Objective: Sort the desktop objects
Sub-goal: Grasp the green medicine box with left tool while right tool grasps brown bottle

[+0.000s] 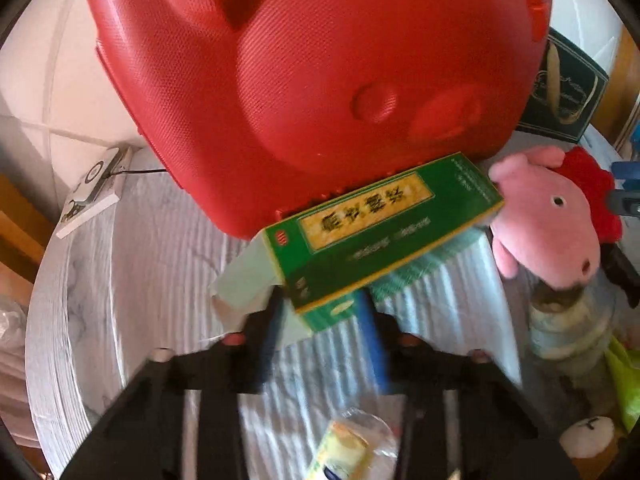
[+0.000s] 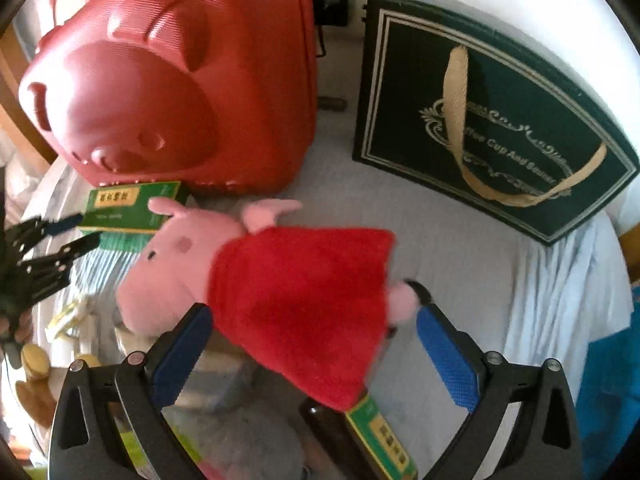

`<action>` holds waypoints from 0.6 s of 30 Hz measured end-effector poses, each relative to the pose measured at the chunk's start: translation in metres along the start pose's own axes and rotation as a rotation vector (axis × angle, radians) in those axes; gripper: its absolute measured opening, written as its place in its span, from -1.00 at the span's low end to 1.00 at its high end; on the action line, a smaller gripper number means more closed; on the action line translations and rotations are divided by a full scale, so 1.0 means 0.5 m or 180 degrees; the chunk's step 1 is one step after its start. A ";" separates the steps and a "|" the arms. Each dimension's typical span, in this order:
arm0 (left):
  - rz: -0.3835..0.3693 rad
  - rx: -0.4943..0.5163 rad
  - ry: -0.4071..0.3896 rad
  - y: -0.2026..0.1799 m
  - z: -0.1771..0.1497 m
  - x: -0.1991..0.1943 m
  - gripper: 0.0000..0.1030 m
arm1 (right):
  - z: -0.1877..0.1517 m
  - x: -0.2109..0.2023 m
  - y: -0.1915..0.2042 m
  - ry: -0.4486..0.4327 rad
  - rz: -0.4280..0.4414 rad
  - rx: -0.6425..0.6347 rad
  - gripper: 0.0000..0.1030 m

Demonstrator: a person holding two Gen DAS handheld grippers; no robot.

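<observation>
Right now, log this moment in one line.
left tool: shut on green box | right tool: open around pig plush | sorting underway

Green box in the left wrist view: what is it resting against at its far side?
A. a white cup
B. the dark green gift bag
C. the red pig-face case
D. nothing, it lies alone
C: the green box, clamped at its near end by the left gripper, lies along the base of the red pig-face case.
</observation>
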State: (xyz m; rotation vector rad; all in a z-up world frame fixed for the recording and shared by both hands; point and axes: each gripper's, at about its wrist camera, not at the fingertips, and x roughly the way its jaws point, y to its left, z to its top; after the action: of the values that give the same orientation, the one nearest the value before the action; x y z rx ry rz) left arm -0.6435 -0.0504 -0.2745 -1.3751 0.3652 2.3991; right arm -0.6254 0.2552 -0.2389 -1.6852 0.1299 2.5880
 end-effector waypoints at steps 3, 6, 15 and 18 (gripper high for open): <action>-0.0119 -0.0249 0.0031 0.010 -0.010 -0.024 -0.75 | -0.006 0.004 -0.005 0.0032 0.0074 0.0059 1.00; -0.0272 -0.0367 -0.0056 0.013 -0.028 -0.063 -0.78 | -0.015 -0.001 -0.003 0.0038 0.0076 0.0005 1.00; -0.0099 0.0292 0.0138 -0.058 -0.078 -0.113 -0.78 | -0.055 -0.027 -0.024 0.0027 0.0144 0.0195 1.00; 0.0106 0.0317 0.0173 -0.052 -0.077 -0.136 -0.73 | -0.071 -0.044 -0.035 0.0006 0.0124 0.0228 1.00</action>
State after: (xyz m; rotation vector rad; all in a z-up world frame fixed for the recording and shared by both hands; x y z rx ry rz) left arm -0.5706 -0.0537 -0.2358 -1.4023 0.5186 2.3396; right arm -0.5826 0.2694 -0.2338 -1.6779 0.2550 2.5761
